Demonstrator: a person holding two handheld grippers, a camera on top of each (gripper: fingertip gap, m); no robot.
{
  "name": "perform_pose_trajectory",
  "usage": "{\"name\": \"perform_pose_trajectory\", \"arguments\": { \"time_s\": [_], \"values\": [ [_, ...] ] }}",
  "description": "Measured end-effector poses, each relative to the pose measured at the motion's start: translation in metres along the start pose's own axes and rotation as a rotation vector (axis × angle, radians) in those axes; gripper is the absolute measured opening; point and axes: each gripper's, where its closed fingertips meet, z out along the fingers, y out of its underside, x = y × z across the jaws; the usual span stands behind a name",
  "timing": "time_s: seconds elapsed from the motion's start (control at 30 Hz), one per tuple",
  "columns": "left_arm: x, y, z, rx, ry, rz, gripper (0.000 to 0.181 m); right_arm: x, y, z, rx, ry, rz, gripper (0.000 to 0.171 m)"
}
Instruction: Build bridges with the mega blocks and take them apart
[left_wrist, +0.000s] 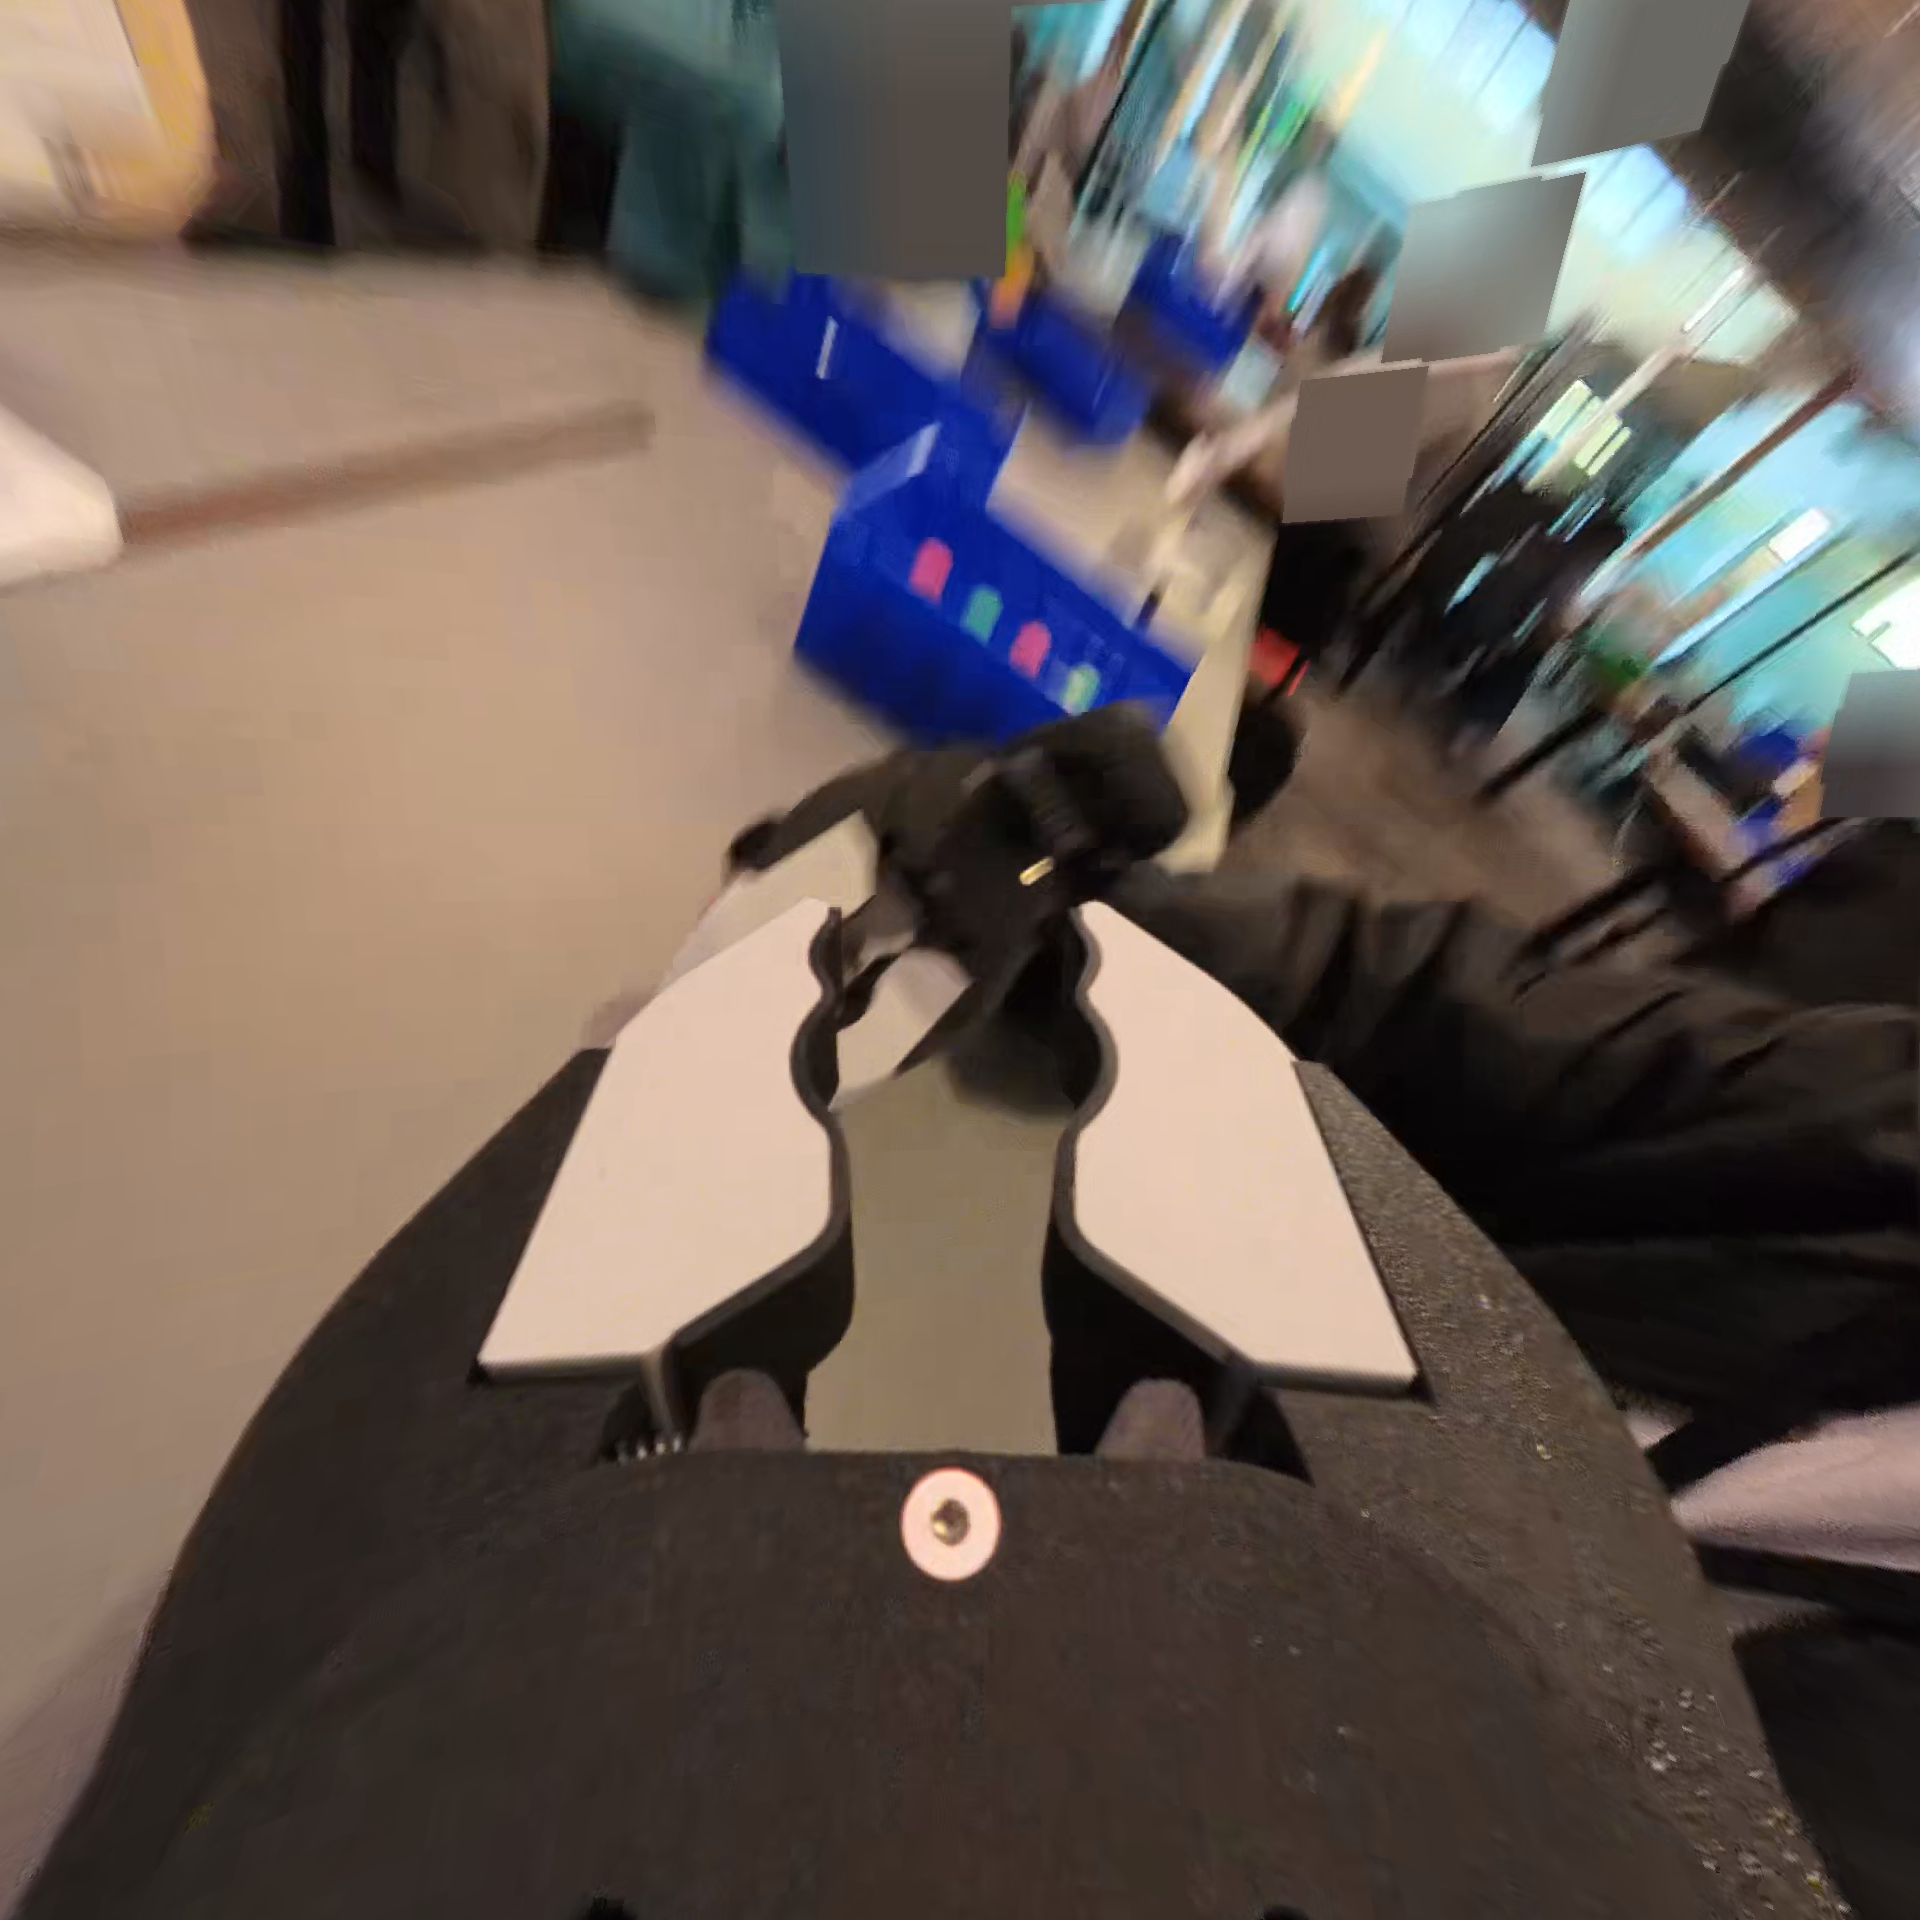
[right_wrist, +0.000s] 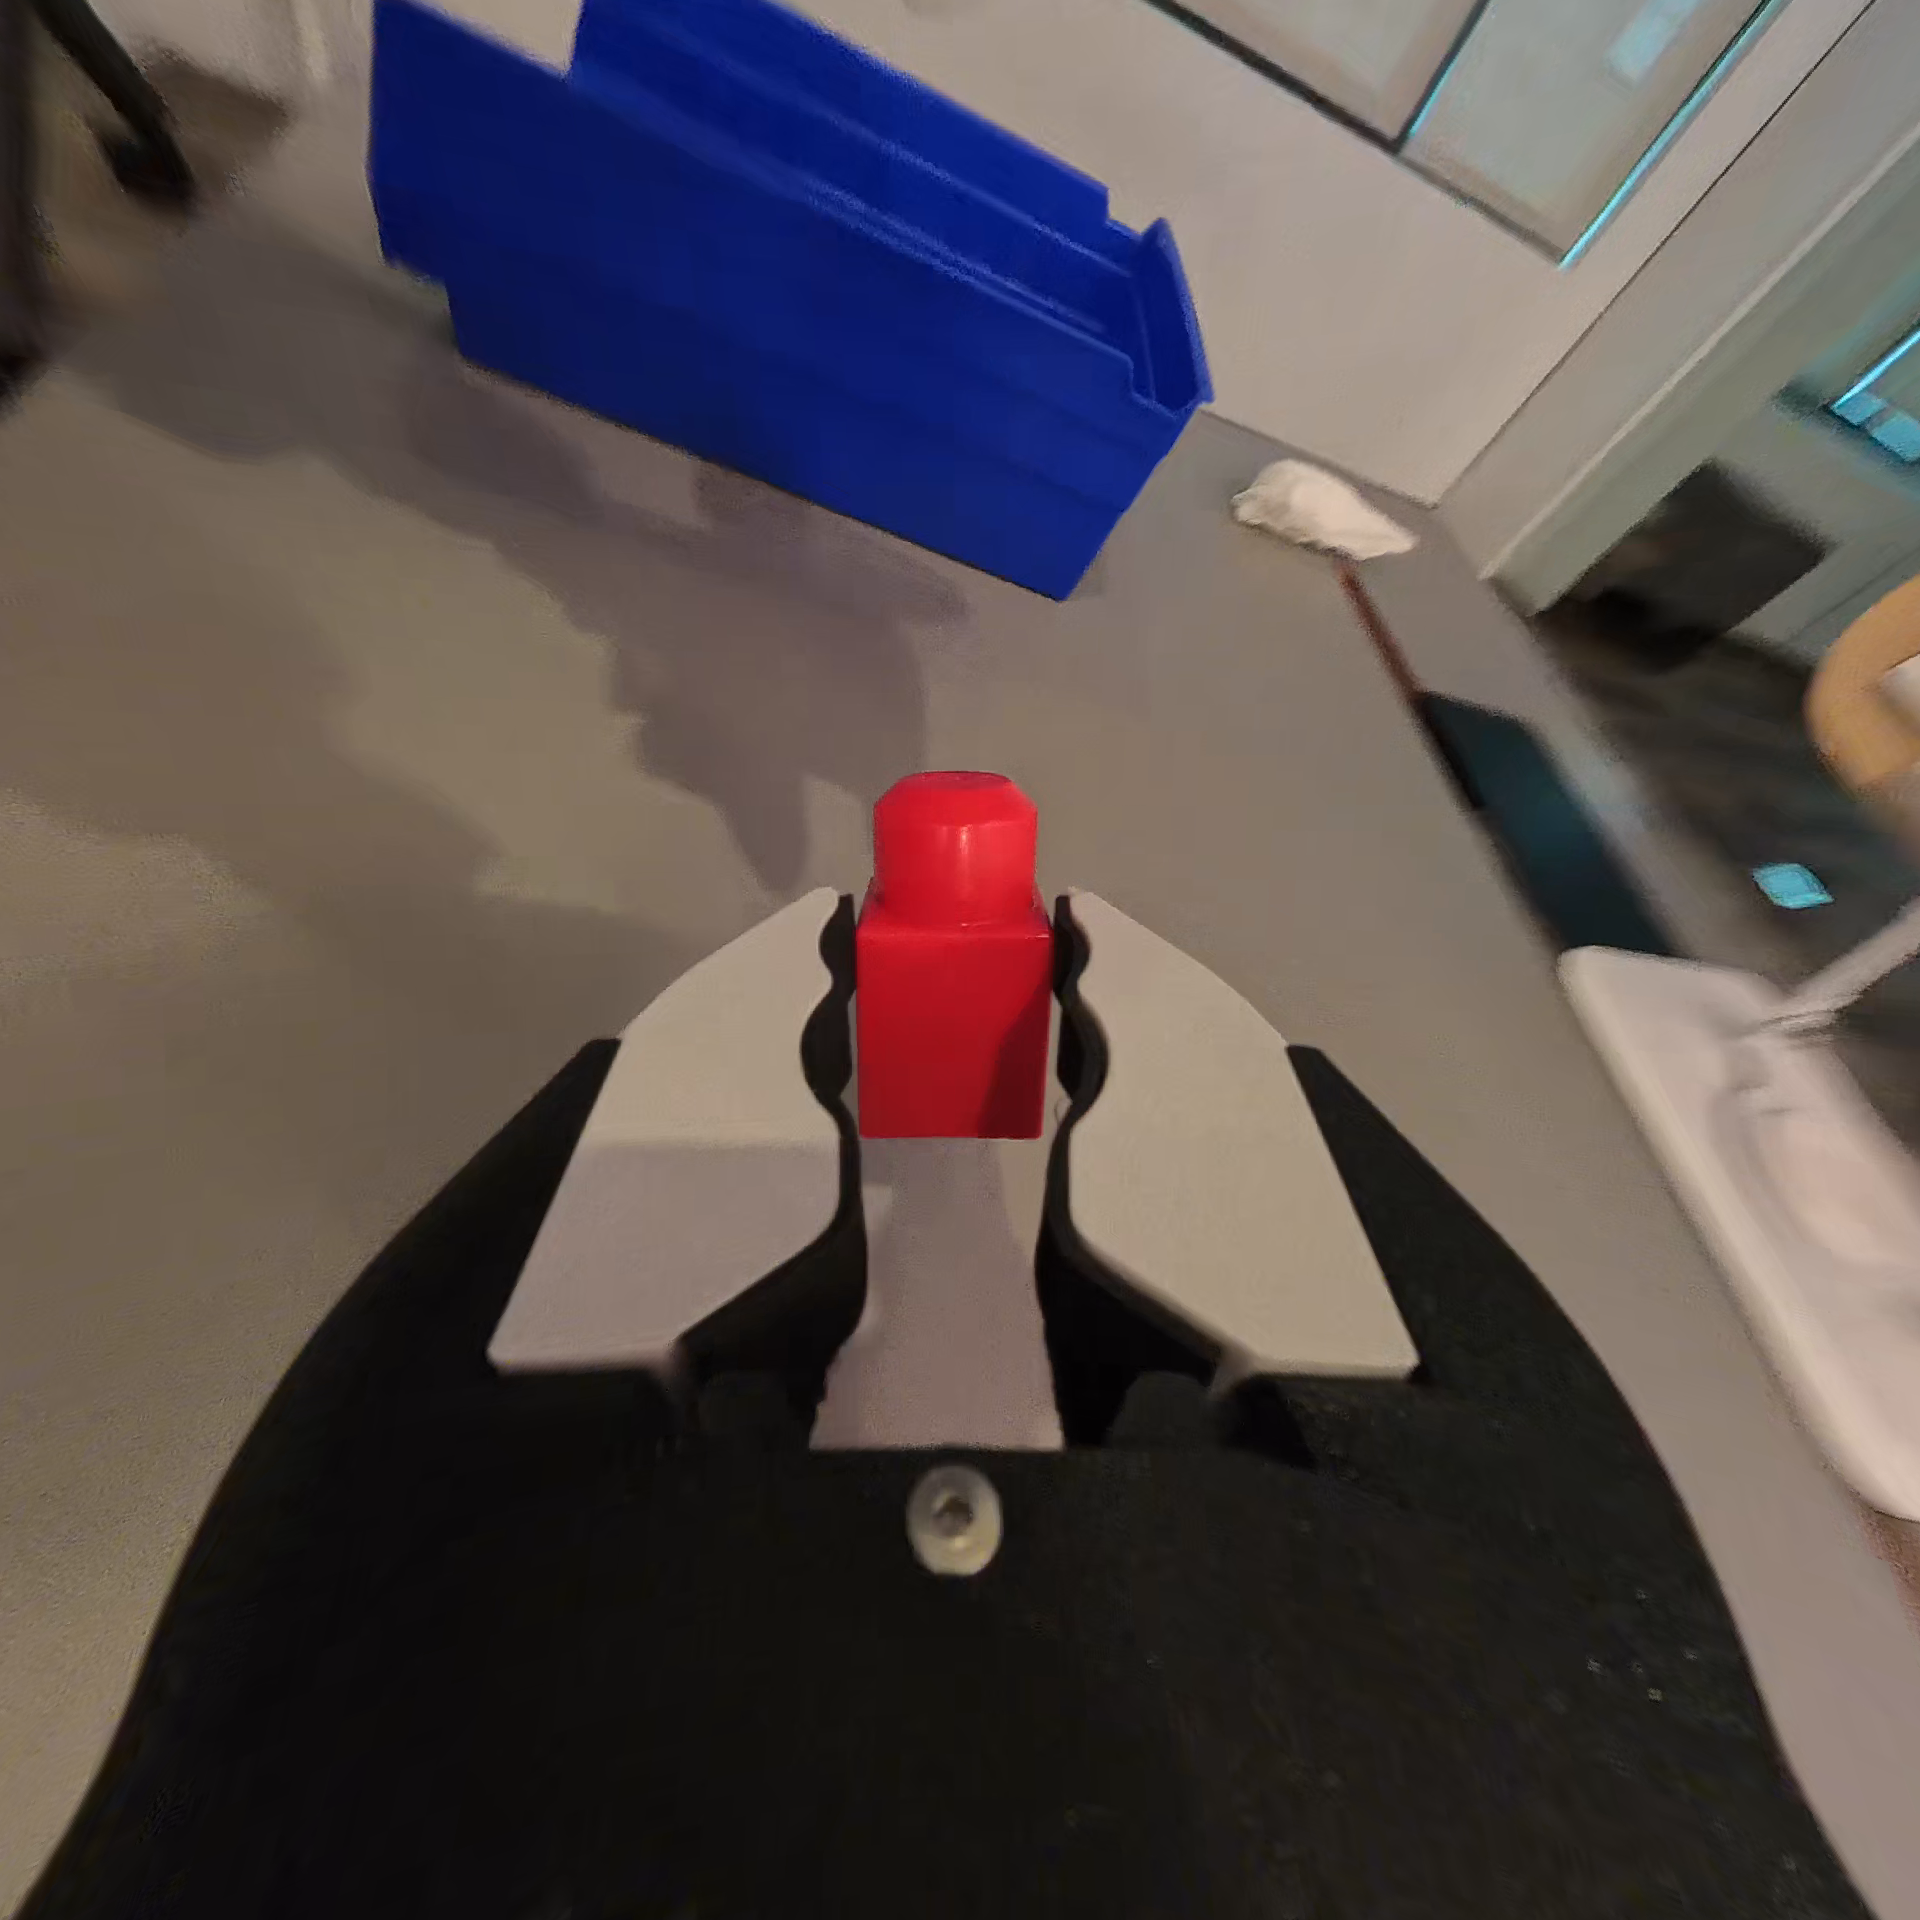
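The right gripper (right_wrist: 951, 997) has its fingers clamped on a small red plastic one-stud block (right_wrist: 951, 987), held upright above the grey tabletop (right_wrist: 312, 727) before a blue plastic bin (right_wrist: 769, 312), while the left gripper (left_wrist: 951, 997) gapes, empty.

Block (right_wrist: 951, 1013) sits between the jaws; bin (right_wrist: 790, 301) stands behind it on table (right_wrist: 312, 831).

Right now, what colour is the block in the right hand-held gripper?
Red block, clearest in the right wrist view.

Left view motion-blurred; right sharper, soft shadows on table (right_wrist: 312, 727)
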Motion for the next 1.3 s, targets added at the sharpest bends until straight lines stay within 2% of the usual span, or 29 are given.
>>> {"name": "perform_pose_trajectory", "arguments": {
  "time_s": [0.07, 0.13, 0.27, 0.5, 0.77, 0.87, 0.97, 1.07, 1.17, 1.23, 1.3],
  "values": [
    [0.019, -0.024, -0.047, 0.295, 0.071, 0.063, 0.043, 0.004, 0.005, 0.009, 0.049, -0.079, 0.175, 0.035],
    [0.028, -0.026, -0.088, 0.453, 0.060, 0.110, 0.044, 0.013, 0.007, 0.017, 0.099, -0.108, 0.284, 0.035],
    [0.041, 0.001, -0.129, 0.476, -0.064, 0.255, 0.046, 0.013, 0.034, 0.037, -0.023, -0.164, 0.354, 0.035],
    [0.049, 0.019, -0.182, 0.524, -0.157, 0.310, 0.044, 0.006, 0.051, 0.044, -0.103, -0.160, 0.284, 0.036],
    [0.046, 0.022, -0.208, 0.552, -0.179, 0.321, 0.043, 0.001, 0.077, 0.025, -0.227, -0.157, 0.289, 0.038],
    [0.043, 0.022, -0.218, 0.552, -0.211, 0.336, 0.044, 0.006, 0.068, 0.020, -0.176, -0.106, 0.298, 0.047],
    [0.029, 0.024, -0.249, 0.489, -0.325, 0.360, 0.046, 0.013, 0.055, 0.010, -0.132, -0.044, 0.299, 0.058],
    [-0.005, 0.041, -0.292, 0.271, -0.508, 0.336, 0.044, 0.016, 0.037, -0.010, -0.098, 0.006, 0.244, 0.058],
    [-0.048, 0.082, -0.322, 0.020, -0.669, 0.196, 0.039, 0.015, 0.020, -0.027, -0.073, 0.026, 0.211, 0.057],
    [-0.071, 0.119, -0.325, -0.126, -0.710, 0.076, 0.035, 0.013, 0.011, -0.033, -0.049, 0.031, 0.202, 0.056],
    [-0.097, 0.149, -0.330, -0.252, -0.805, 0.061, 0.034, 0.008, 0.005, -0.034, -0.027, 0.017, 0.205, 0.056]
  ]
}}
